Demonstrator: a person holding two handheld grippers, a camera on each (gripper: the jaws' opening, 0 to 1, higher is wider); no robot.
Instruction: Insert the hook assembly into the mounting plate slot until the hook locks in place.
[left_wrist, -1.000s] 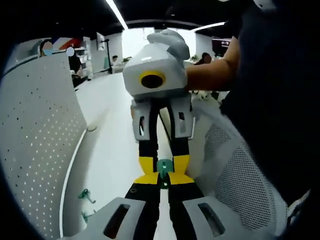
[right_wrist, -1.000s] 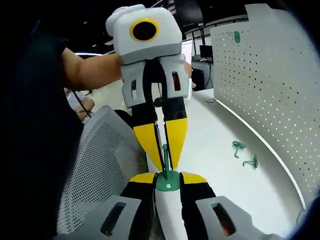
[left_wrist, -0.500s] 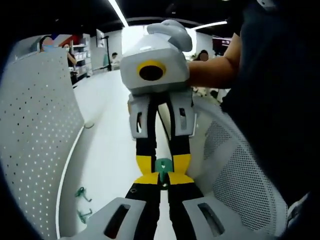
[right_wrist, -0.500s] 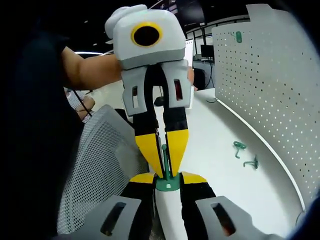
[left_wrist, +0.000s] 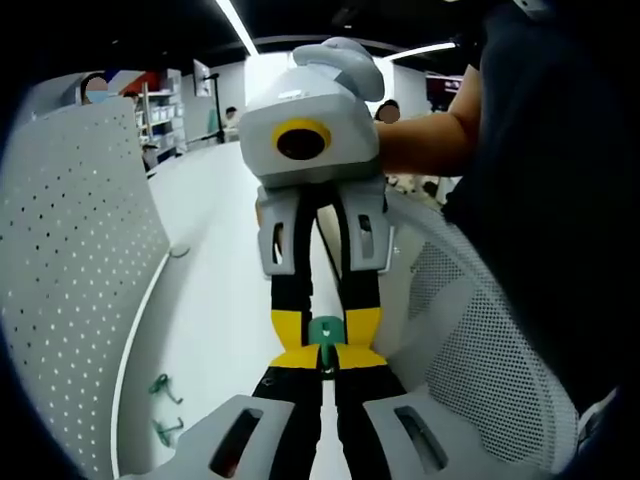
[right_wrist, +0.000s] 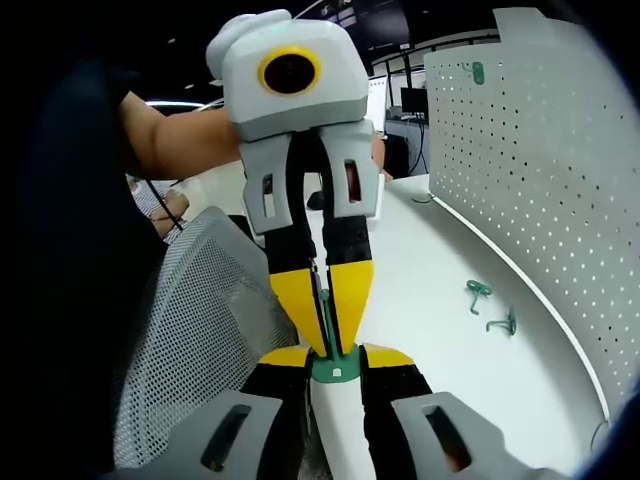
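right gripper (right_wrist: 335, 362): jaws closing on the green mounting plate (right_wrist: 334, 367), holding it level out in front as the fixed half of the joint.
left gripper (right_wrist: 325, 322): coming in nose-to-nose from opposite, yellow jaws pinching the thin hook stem (right_wrist: 322, 300) and pointing it down into the plate.
left gripper view: own jaws (left_wrist: 322, 372) meeting the other gripper's yellow tips, green plate (left_wrist: 325, 332) showing between them; the stem itself is too thin to make out here.
why held this way: one tool is bracing the plate while the other is pushing the hook along the slot line; both are working in the air above the tabletop (right_wrist: 440, 300), near the person's torso, so each camera is keeping the joint centred.
lock state: cannot tell; the stem is looking seated in the plate, but the catch is hidden by the jaws. My read: the insertion is in progress or nearly finished.
spare hooks (right_wrist: 489, 308): two green ones lying loose on the tabletop, just in front of the pegboard (right_wrist: 540, 180); also visible in the left gripper view (left_wrist: 163, 408).
pegboard contents: one green piece (right_wrist: 476, 72) hanging high on it.
mesh chair (right_wrist: 200, 330): sitting beside the tabletop edge, nothing in it.
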